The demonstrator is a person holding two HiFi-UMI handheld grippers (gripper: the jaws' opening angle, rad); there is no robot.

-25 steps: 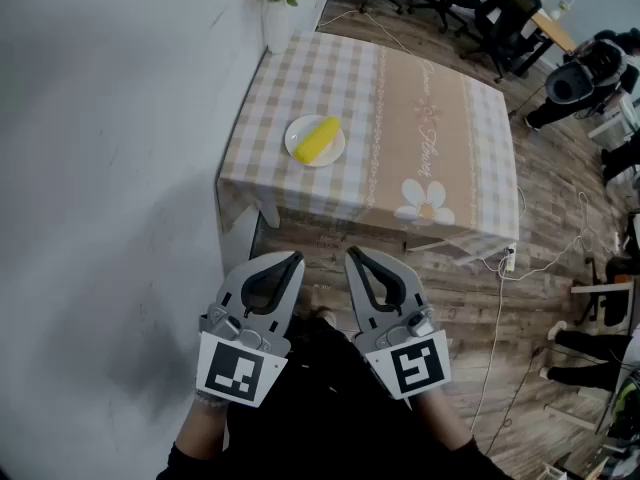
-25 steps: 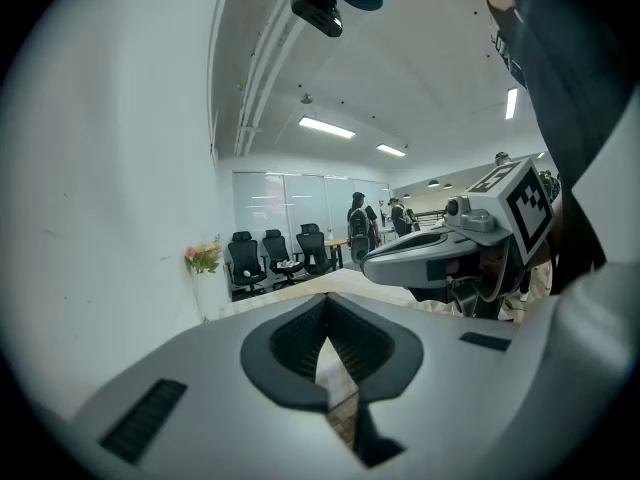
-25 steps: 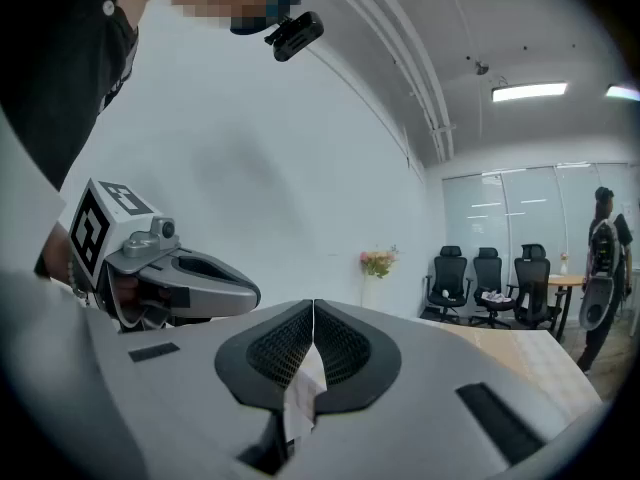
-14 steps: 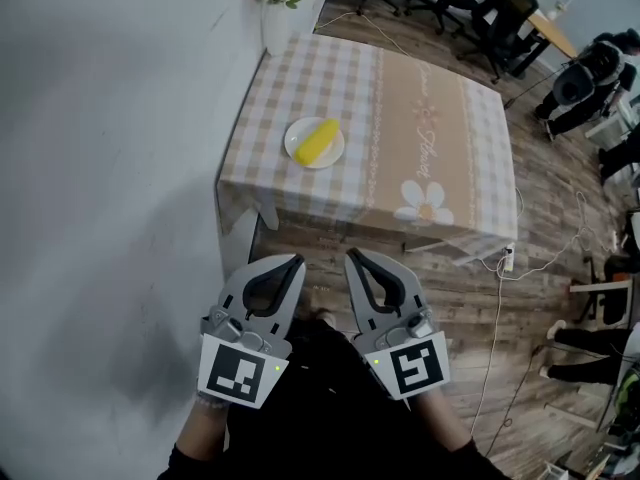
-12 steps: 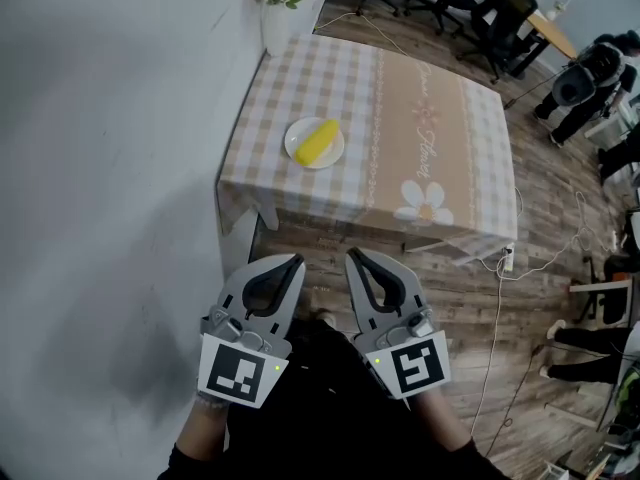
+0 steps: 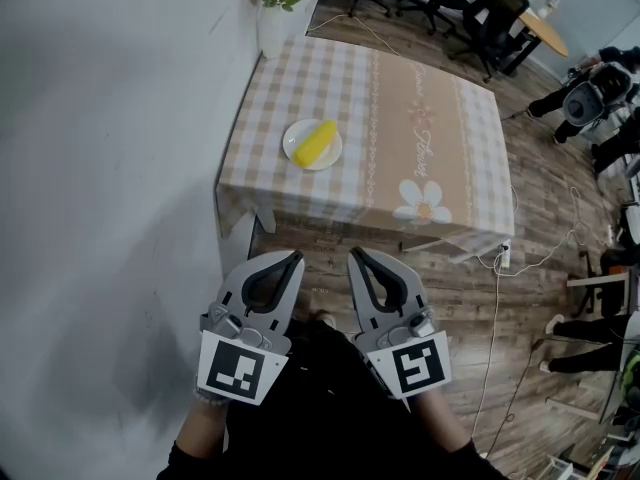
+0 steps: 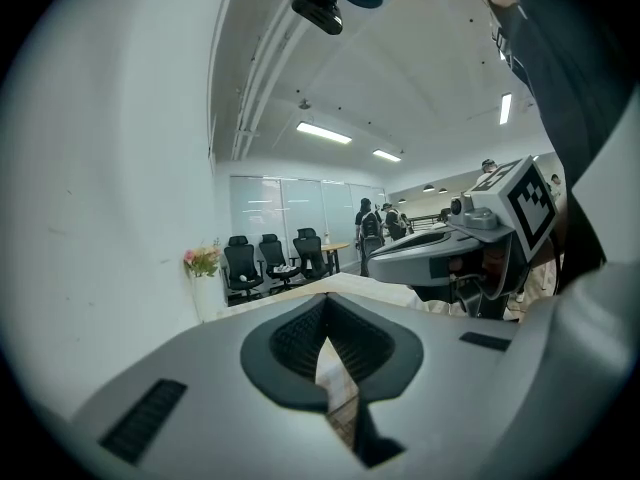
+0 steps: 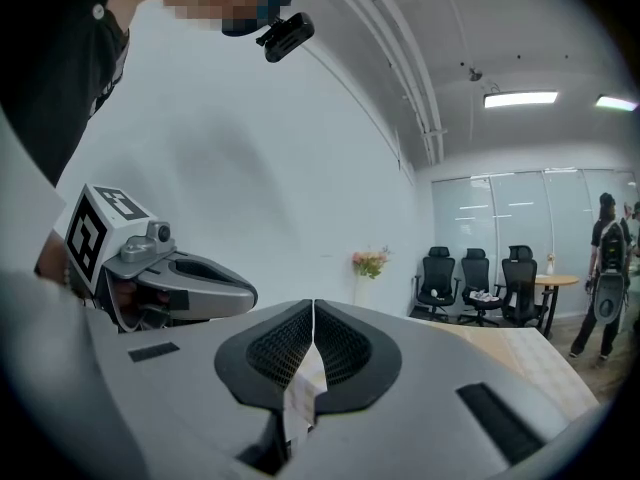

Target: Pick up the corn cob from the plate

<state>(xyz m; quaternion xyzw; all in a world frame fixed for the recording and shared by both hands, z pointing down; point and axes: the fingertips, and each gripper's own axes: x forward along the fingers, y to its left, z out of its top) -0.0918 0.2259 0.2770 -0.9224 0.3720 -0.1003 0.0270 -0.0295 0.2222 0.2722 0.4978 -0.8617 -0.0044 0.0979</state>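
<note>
In the head view, the left hand-held gripper (image 6: pixel 291 259) and the right hand-held gripper (image 6: pixel 357 256) sit side by side, low and close to the person's body. Both point toward the desk (image 6: pixel 430 138), which is well apart from them across a strip of wooden floor (image 6: pixel 400 298). On the desk's checked cloth is a white plate (image 6: pixel 329 154), near the left edge. The yellow corn cob (image 6: pixel 316 141) lies on the plate, slanted. A white vase (image 6: pixel 272 23) with flowers stands at the far corner by the wall.

In the left gripper view, the two jaws are pressed together at the tips. Nothing is held between them. The other hand-held gripper shows off to the side. Black office chairs (image 7: pixel 262 263) stand far back in the room.

In the right gripper view, the jaws are also together, with nothing between them. The corn cob cannot be seen here.

The picking up has not begun. The corn cob looks light and hard, so it should not squash. It is round and may roll or slip on the smooth plate. The best place to hold it is probably across its middle, with one jaw on each long side. The jaws would need to open first.
</note>
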